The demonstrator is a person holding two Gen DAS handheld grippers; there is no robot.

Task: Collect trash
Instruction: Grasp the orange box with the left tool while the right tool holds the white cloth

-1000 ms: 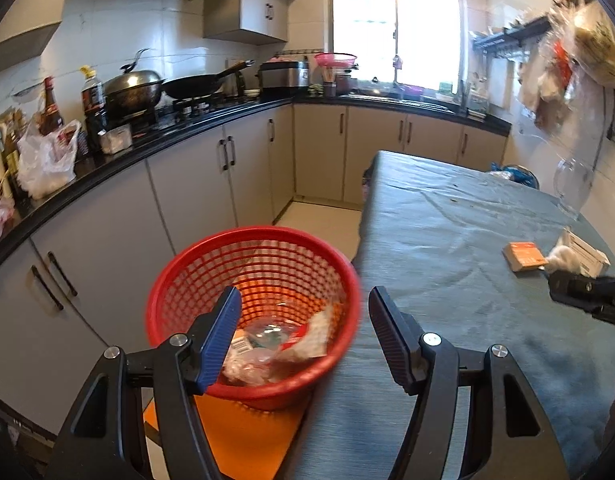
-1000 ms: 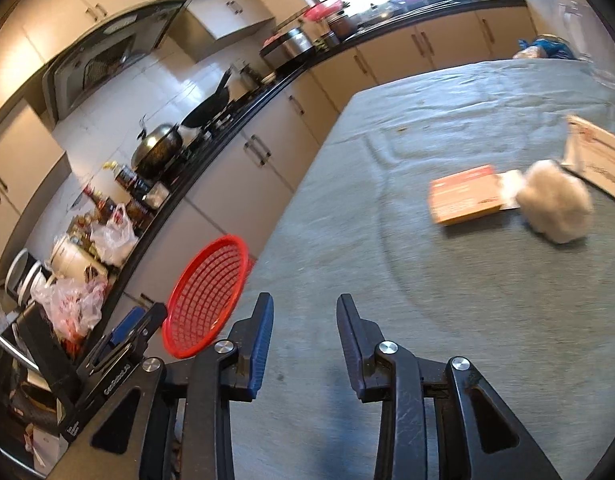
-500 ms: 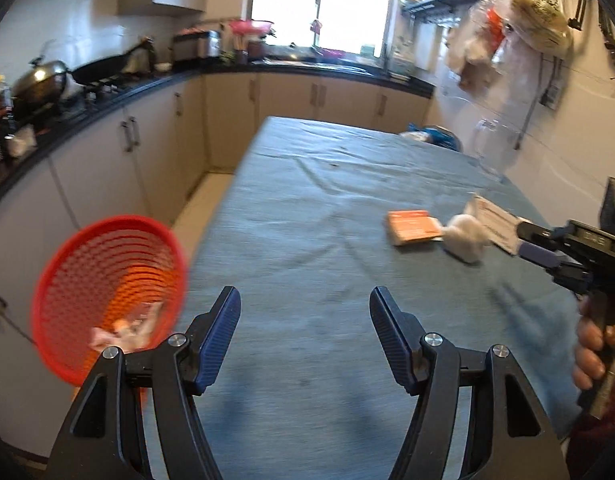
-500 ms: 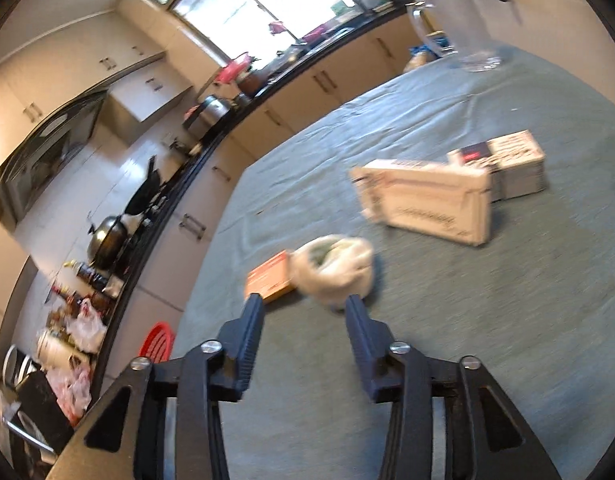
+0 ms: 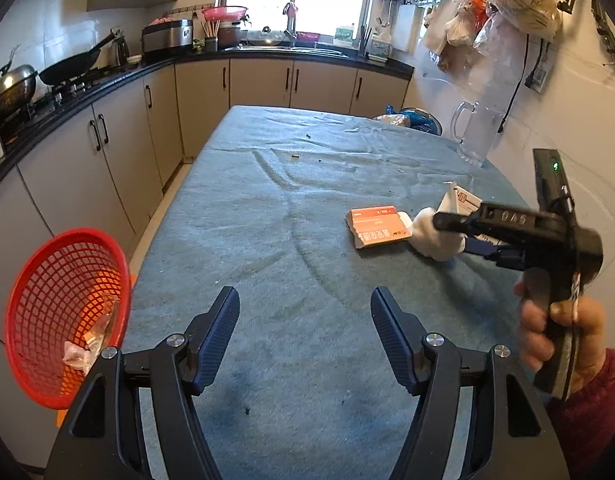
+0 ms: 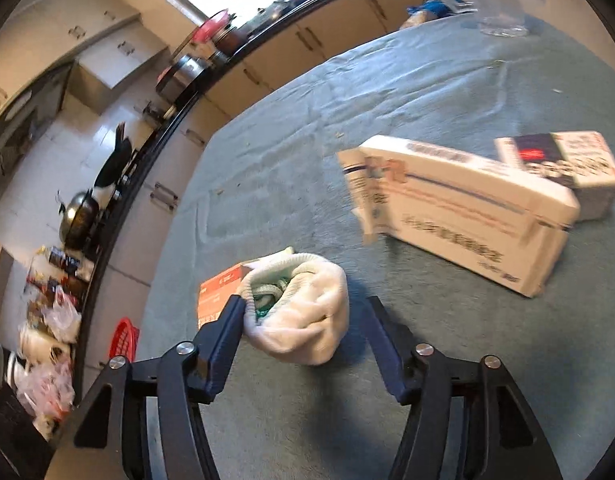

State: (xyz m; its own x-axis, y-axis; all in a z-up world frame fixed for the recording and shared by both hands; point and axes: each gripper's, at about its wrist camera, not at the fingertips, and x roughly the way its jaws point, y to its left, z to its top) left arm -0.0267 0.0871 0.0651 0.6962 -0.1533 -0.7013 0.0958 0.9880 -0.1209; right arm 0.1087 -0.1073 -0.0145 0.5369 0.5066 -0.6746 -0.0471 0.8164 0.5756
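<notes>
A crumpled white wad [image 6: 303, 312] lies on the grey-green tablecloth between the fingers of my right gripper [image 6: 303, 332], which is open around it. The left finger touches its edge. The wad also shows in the left wrist view [image 5: 433, 236], with the right gripper [image 5: 459, 232] over it. An orange box [image 5: 377, 226] lies just left of the wad. A long white carton [image 6: 459, 208] and a smaller printed box [image 6: 563, 164] lie beyond it. My left gripper [image 5: 305, 336] is open and empty above the table. A red mesh basket [image 5: 63, 312] with trash stands off the table's left edge.
A clear glass jug [image 5: 473, 136] stands at the table's far right. Kitchen cabinets and a dark counter [image 5: 107, 76] with pans run along the left and back. Bags hang on the right wall [image 5: 503, 4].
My left gripper swung from over the red basket to face the table. My right gripper moved forward to the white wad, which now sits between its fingers.
</notes>
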